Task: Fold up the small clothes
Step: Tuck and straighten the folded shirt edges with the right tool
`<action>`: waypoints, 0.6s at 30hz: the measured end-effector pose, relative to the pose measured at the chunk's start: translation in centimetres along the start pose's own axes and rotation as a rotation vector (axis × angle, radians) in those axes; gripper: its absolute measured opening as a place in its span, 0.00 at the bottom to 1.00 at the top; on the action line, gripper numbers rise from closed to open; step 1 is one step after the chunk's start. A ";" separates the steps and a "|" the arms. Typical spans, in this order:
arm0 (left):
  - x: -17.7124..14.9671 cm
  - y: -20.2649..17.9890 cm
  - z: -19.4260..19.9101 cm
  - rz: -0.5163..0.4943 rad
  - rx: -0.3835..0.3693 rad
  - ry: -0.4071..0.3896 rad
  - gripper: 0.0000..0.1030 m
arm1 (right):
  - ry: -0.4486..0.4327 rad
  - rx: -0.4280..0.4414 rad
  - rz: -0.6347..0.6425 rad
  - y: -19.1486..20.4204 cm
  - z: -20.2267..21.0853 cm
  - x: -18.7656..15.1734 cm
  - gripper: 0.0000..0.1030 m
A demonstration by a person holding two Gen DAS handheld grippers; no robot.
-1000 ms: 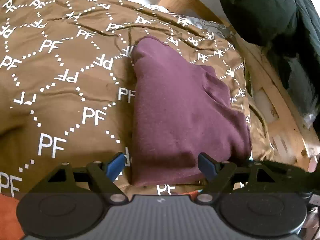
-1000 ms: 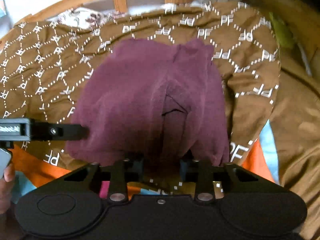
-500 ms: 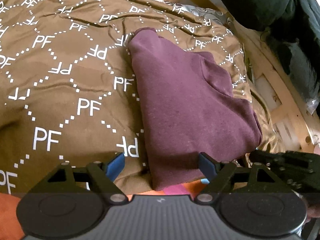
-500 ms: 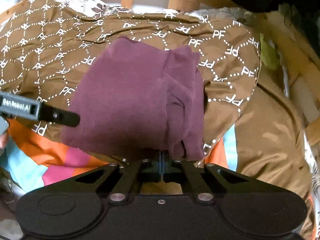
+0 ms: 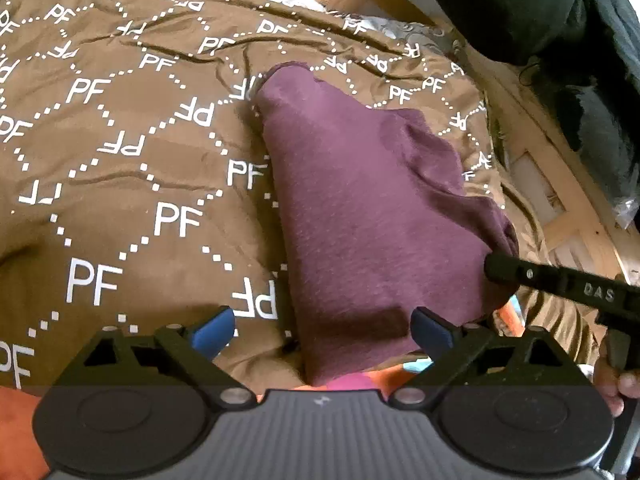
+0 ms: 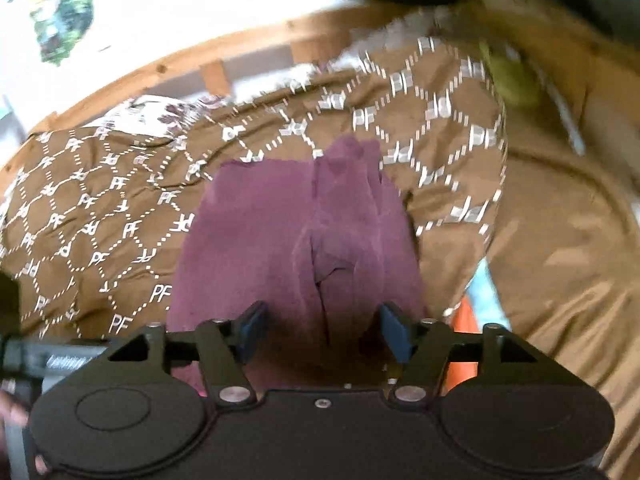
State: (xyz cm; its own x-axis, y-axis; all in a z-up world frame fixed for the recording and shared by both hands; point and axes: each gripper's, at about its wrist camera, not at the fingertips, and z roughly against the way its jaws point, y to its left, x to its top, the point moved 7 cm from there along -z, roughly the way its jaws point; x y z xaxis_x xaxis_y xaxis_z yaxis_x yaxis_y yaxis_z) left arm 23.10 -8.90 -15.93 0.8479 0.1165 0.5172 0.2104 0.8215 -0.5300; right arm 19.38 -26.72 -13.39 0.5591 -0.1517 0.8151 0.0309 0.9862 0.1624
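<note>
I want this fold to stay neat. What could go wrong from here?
The right gripper, jaws opening, has the garment's bunched edge between its pads. The fold could spring open, or a pad could snag cloth when it pulls away. The left gripper, jaws also opening, straddles the near corner and could drag it across the blanket.

The left gripper (image 5: 322,330), black-framed with blue pads, is opening, its jaws wide and gripping nothing. The right gripper (image 6: 320,334), likewise black with blue pads, is opening too, pads apart and free. Both point downward at a slant.
</note>
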 end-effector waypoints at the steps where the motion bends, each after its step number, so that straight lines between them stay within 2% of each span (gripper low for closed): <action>1: 0.0 -0.1 0.1 0.002 -0.007 -0.004 0.95 | -0.017 -0.004 0.004 0.0 0.0 0.2 0.16; 3: 0.1 -0.1 0.3 0.007 -0.020 -0.014 0.96 | -0.063 -0.010 0.040 0.3 1.2 0.7 0.13; 5: 0.3 -0.1 0.2 0.010 -0.024 -0.014 0.96 | -0.091 -0.051 0.089 0.2 2.4 0.7 0.12; 7: 0.2 -0.1 -0.4 0.012 -0.017 0.000 0.96 | -0.058 -0.066 0.077 -0.8 2.3 0.1 0.12; 9: 0.0 -0.1 -0.7 0.005 -0.002 0.016 0.96 | 0.014 -0.057 0.015 -2.1 1.2 -0.8 0.14; 10: -0.1 -0.1 -0.8 -0.001 0.005 0.020 0.96 | 0.018 -0.055 -0.007 -2.4 1.2 -0.8 0.15; 16: -0.4 -0.3 -0.8 -0.039 0.037 0.018 0.96 | 0.008 -0.050 0.003 -1.6 1.4 -0.8 0.29; 18: -0.5 -0.3 -0.8 -0.043 0.044 0.019 0.97 | -0.004 -0.046 0.000 -1.5 1.6 -0.8 0.42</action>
State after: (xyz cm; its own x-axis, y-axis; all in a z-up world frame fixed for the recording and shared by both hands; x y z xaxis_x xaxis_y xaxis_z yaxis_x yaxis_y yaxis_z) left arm 23.05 -9.65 -16.59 0.8477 0.0705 0.5258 0.2256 0.8491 -0.4775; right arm 17.53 -28.23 -13.41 0.5557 -0.1517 0.8174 0.0693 0.9882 0.1363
